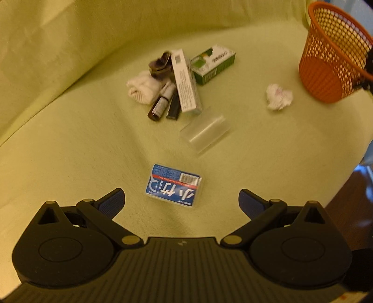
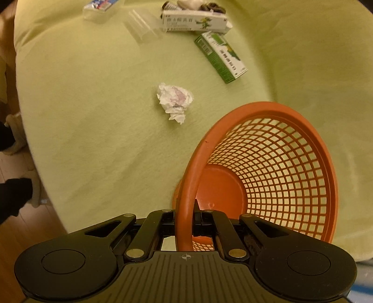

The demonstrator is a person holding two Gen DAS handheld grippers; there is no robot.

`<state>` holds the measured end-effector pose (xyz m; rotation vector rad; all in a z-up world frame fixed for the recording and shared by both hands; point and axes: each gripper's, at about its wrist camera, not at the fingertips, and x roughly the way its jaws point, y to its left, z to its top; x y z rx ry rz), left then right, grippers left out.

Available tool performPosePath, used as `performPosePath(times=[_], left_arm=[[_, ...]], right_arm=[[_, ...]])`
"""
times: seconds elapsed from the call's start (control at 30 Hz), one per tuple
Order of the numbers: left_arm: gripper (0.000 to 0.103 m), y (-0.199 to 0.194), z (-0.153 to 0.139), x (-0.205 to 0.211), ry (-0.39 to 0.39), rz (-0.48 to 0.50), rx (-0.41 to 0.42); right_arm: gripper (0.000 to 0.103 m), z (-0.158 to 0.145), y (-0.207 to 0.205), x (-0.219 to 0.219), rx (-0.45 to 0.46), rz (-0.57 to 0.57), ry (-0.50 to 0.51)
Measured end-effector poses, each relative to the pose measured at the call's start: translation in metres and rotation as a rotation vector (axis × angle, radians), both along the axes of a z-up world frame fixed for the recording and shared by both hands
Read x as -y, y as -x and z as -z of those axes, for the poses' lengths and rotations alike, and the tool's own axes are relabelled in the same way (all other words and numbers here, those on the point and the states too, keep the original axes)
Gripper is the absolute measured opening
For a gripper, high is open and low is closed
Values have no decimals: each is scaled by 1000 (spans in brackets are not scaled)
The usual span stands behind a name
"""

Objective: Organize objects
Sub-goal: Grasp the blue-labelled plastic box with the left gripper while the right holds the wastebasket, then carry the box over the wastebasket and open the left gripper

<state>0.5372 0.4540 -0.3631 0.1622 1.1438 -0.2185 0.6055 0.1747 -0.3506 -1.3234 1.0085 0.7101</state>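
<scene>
Right claw (image 2: 185, 221) clamped on orange basket (image 2: 268, 163) rim, crumpled paper (image 2: 174, 102) ahead to its left. Left claw (image 1: 181, 201) spread wide, blue box (image 1: 173, 185) between its fingertips on the green surface (image 1: 81, 151).

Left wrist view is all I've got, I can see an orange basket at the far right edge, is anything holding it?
Observer: Yes. The right gripper is shut on the orange basket, clamped on its rim.
Operator: Anything inside the basket?
Observer: No. The right wrist view looks straight into it and shows only its bare orange floor.
Operator: What's printed on the white box in the pile?
Observer: The face turned toward the right wrist camera shows the white box with green characters and a small green cartoon figure.
Operator: And the left gripper?
Observer: The left gripper is open above the blue card box, not touching it.
</scene>
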Motion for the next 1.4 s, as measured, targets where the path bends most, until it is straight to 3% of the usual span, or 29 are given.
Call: performPosePath(times=[0.33,0.47,0.73,0.97,1.2,1.4], left_arm=[[102,-18,53,-7,-5,41,-19],[102,-27,75,-8,-12,103,-28],[102,-43,100,-13,-6,165,-41],[87,-48,109,-15,2,210,-81],[86,-42,83,-14,1,201,-72],[86,-42,15,5,32,250,-9]], right_arm=[[0,4,-1,-3,5,-44,39],[0,4,2,-4,10,-52,57],[0,-1,10,-13,10,-45,59],[0,-1,10,-15,8,-44,60],[0,0,9,-19,3,-57,65],[0,3,14,-14,3,-85,65]])
